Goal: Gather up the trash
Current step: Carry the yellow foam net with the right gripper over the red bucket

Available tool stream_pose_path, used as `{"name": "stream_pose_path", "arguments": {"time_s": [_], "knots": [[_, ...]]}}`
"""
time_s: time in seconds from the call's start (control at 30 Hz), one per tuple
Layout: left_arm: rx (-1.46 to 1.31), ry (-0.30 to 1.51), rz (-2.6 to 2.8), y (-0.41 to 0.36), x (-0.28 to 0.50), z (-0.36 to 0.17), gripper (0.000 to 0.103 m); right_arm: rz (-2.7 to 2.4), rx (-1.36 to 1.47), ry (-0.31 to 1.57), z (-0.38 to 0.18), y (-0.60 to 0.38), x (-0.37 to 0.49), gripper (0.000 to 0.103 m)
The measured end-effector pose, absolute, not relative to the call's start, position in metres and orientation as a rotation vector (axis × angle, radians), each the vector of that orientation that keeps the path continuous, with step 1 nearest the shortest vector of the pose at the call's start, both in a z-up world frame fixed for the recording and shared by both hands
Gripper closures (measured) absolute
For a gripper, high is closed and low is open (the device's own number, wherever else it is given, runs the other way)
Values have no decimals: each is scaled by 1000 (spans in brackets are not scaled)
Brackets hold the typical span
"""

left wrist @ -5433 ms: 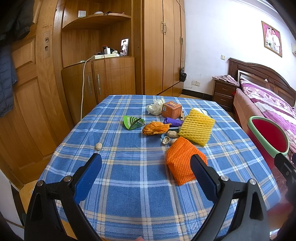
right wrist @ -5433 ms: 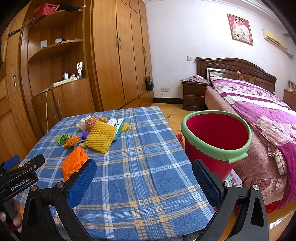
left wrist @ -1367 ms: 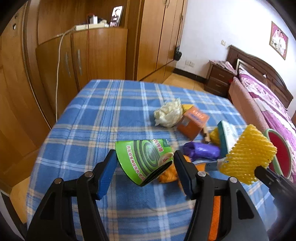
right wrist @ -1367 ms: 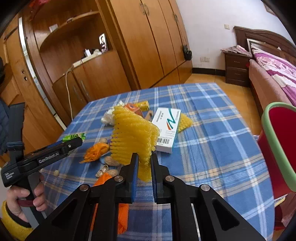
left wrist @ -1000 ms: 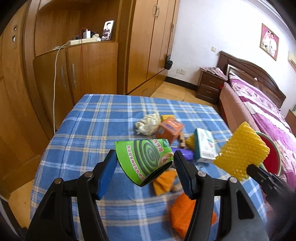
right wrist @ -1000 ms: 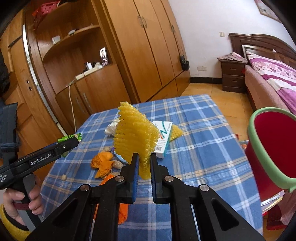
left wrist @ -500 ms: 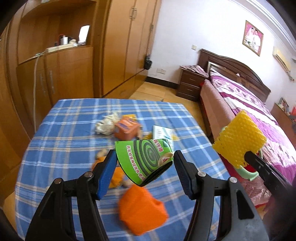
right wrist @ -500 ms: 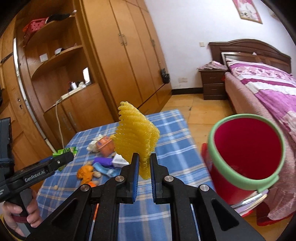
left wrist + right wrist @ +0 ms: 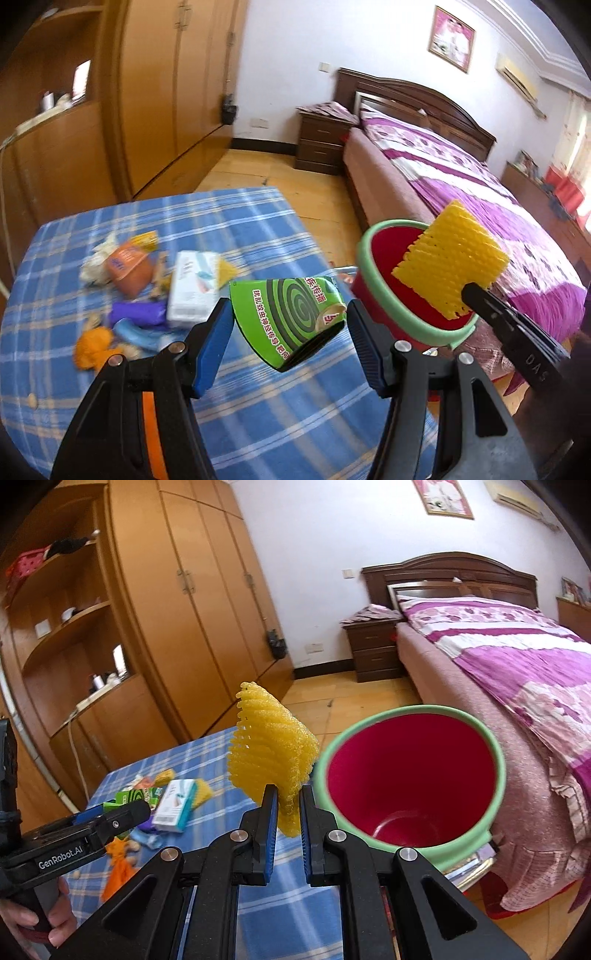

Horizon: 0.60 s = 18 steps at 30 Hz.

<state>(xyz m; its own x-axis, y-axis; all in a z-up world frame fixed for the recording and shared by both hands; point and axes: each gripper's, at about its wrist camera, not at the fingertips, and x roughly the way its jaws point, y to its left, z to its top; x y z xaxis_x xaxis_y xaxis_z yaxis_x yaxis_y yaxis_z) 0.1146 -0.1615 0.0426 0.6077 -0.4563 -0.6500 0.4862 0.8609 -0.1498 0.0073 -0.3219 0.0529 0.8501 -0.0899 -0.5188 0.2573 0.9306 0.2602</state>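
My left gripper (image 9: 290, 321) is shut on a green mosquito-coil box (image 9: 288, 317), held above the blue plaid table (image 9: 258, 406) near its right edge. My right gripper (image 9: 286, 808) is shut on a yellow foam fruit net (image 9: 271, 755); in the left wrist view this yellow net (image 9: 448, 258) hangs over the rim of the red bucket with a green rim (image 9: 380, 295). In the right wrist view the bucket (image 9: 410, 775) stands open just right of the net, beside the table and the bed.
More litter lies on the table: a white box (image 9: 192, 286), an orange box (image 9: 127, 266), a purple wrapper (image 9: 138, 312), orange peel (image 9: 92, 347), crumpled tissue (image 9: 98, 254). A bed (image 9: 517, 686) stands behind the bucket, wardrobes (image 9: 177, 609) at left. A hand (image 9: 40, 923) grips the left handle.
Both grippers have swung right from over the litter towards the bucket, each still holding its item. The yellow net now hangs at the bucket's rim; the green box nears the table's right edge.
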Motion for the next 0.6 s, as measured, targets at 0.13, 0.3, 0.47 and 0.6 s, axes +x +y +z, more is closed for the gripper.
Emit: {"name": "stream_pose_path", "arguments": {"time_s": [0.13, 0.3, 0.47, 0.6], "knots": [[93, 726, -596, -202, 116, 43, 40, -220, 346, 530, 47, -343, 3, 92], [133, 730, -644, -246, 120, 35, 40, -268, 360, 562, 37, -374, 4, 92], [171, 733, -680, -287, 126, 22, 40, -306, 363, 602, 26, -402, 6, 92], [201, 741, -698, -312, 132, 10, 39, -331, 383, 640, 14, -423, 11, 92]]}}
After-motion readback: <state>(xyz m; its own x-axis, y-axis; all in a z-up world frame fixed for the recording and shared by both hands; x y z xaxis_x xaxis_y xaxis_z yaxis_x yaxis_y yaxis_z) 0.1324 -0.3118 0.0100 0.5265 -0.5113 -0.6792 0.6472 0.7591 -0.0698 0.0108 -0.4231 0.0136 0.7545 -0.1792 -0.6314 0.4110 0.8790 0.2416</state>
